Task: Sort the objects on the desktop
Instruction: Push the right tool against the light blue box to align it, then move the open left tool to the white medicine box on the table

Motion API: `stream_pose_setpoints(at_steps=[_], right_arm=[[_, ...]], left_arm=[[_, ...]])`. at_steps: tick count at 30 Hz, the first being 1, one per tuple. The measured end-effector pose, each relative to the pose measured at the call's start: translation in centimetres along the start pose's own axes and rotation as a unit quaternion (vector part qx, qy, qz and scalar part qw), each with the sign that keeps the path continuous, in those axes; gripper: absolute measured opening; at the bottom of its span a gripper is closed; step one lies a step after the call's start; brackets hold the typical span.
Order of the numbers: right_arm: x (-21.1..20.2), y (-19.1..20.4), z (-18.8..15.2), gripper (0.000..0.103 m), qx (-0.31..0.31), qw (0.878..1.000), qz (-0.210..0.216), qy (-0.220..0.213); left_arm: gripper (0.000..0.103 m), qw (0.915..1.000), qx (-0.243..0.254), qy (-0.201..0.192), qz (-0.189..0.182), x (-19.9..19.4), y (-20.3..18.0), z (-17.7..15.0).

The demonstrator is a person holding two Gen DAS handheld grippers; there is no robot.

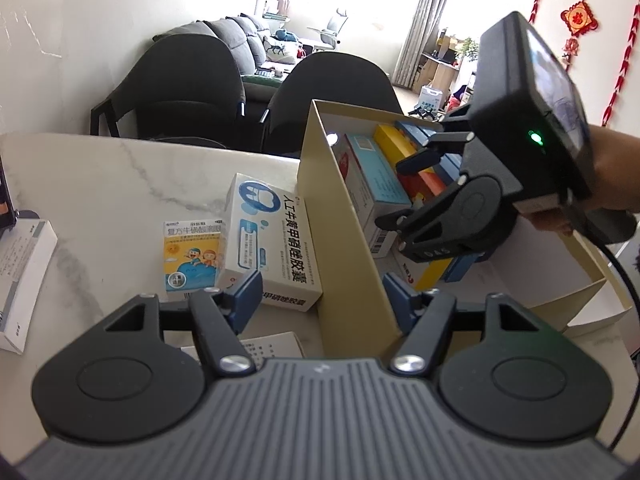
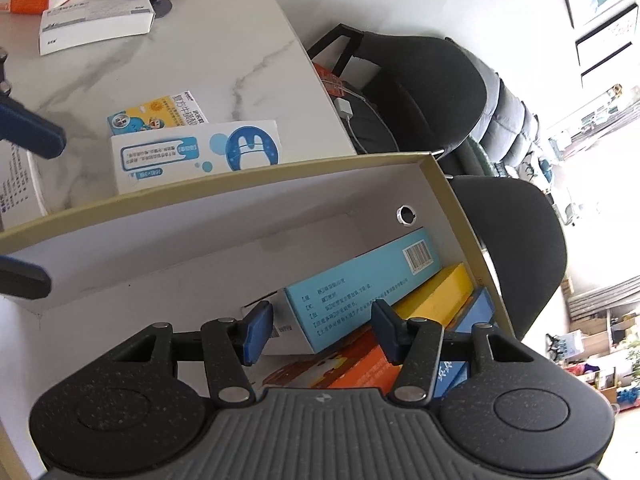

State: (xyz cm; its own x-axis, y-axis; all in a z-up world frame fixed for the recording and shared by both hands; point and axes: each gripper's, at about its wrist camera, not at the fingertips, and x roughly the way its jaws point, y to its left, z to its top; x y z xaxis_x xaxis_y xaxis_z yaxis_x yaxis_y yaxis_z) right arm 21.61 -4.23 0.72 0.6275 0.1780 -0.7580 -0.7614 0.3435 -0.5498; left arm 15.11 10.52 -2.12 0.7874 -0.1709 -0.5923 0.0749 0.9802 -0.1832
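The light-blue medicine carton [image 2: 352, 284] lies in the cardboard box [image 2: 224, 184], light and stiff but crushable; grip its long flat sides. Right gripper [image 2: 320, 330] fingers straddle it half-open without pressing; left gripper [image 1: 322, 300] holds nothing, half-open over the box wall above the tabletop [image 1: 120, 184].

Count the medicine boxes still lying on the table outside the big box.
4 in view: the tooth-logo box against the big box, the cartoon box beside it, a white box near the phone stand, and one partly hidden box. Others may be hidden.
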Motion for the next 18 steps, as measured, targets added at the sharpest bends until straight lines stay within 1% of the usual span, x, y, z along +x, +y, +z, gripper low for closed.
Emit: stream_pose_setpoints(at_steps=[4,7,11,15,18], right_arm=[[-1.8,0.4,-0.3,0.062,0.001,1.000,-0.011,-0.014],[-3.7,0.6,-0.8,0.067,0.013,0.999,-0.023,-0.030],[-5.9,0.7,-1.8,0.072,0.042,0.997,-0.033,-0.053],[-8.0,1.2,-2.9,0.078,0.074,0.994,-0.041,-0.075],[-9.3,1.7,-3.6,0.079,0.090,0.991,-0.047,-0.088]], left_arm=[[0.066,1.0000,0.000,-0.009,-0.002,-0.7,-0.1,0.4],[0.066,0.9998,0.002,-0.019,-0.005,-1.7,-0.1,0.6],[0.076,0.9992,0.000,-0.039,-0.005,-3.5,0.4,0.6],[0.078,0.9990,-0.002,-0.045,0.005,-4.7,1.7,0.1],[0.080,0.9988,-0.007,-0.046,0.016,-5.4,2.9,-0.4]])
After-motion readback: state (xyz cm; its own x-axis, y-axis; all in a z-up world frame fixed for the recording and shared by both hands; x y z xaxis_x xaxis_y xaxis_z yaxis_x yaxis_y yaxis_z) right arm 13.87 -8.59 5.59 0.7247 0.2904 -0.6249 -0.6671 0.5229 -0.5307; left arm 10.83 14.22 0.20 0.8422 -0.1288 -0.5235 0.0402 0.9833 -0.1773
